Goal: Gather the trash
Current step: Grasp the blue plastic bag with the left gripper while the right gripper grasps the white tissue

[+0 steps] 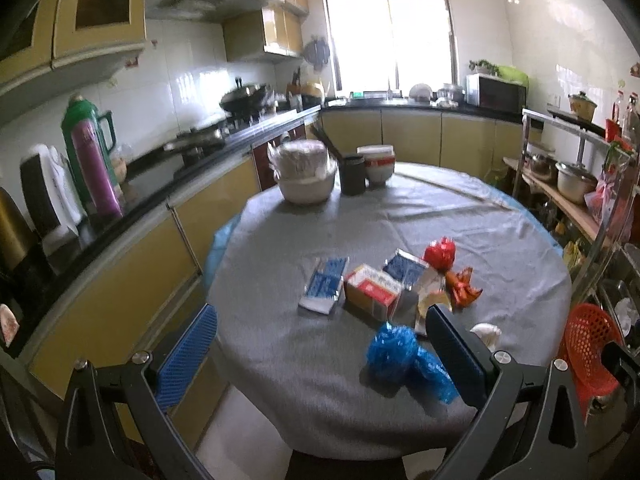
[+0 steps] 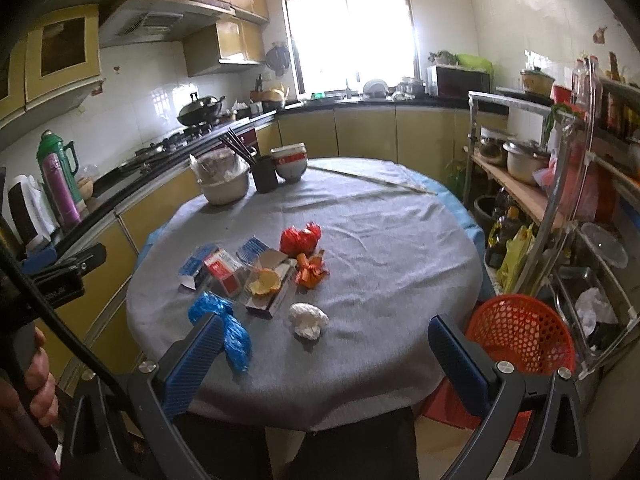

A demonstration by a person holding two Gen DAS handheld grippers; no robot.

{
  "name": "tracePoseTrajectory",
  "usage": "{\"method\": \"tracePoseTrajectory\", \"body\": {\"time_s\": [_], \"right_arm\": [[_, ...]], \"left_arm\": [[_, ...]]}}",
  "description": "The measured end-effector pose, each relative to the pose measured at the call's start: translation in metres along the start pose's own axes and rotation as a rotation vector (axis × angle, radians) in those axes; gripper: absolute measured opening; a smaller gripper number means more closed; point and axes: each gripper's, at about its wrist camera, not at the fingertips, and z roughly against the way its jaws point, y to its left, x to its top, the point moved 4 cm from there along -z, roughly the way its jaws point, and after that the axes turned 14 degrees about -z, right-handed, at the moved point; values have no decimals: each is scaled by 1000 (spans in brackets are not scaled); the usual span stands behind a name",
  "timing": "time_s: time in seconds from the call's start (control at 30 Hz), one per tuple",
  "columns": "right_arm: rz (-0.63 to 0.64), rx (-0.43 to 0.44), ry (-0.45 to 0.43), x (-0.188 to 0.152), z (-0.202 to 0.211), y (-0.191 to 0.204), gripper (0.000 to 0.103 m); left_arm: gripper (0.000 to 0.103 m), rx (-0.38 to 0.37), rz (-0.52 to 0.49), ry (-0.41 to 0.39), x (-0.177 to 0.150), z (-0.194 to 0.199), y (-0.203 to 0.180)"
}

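Observation:
Trash lies in a heap on the round table's grey cloth: a crumpled blue plastic bag, a red bag, an orange wrapper, blue-white cartons, a red-yellow box, a yellow cup and a white paper wad. A red mesh basket stands right of the table. My left gripper and right gripper are open and empty, held above the table's near edge.
Stacked bowls, a chopstick holder and more bowls sit at the table's far side. A kitchen counter with thermoses runs along the left. A shelf rack with pots stands right.

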Motion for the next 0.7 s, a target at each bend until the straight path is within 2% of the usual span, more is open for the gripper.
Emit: {"method": "tracePoseTrajectory", "body": {"time_s": [0.17, 0.37, 0.57, 0.63, 0.7], "right_arm": [[-30, 9, 68, -7, -30, -13, 103], [-85, 78, 189, -11, -85, -25, 101], [-141, 164, 314, -17, -142, -21, 81], [-162, 184, 362, -20, -161, -21, 66], [-186, 194, 395, -22, -176, -22, 62]], "left_arm": [[103, -99, 45, 118, -18, -40, 3], [103, -214, 82, 246, -43, -81, -5], [103, -343, 102, 325, -50, -112, -18], [102, -367, 100, 334, -49, -120, -24], [100, -380, 81, 328, -45, -126, -30]]}}
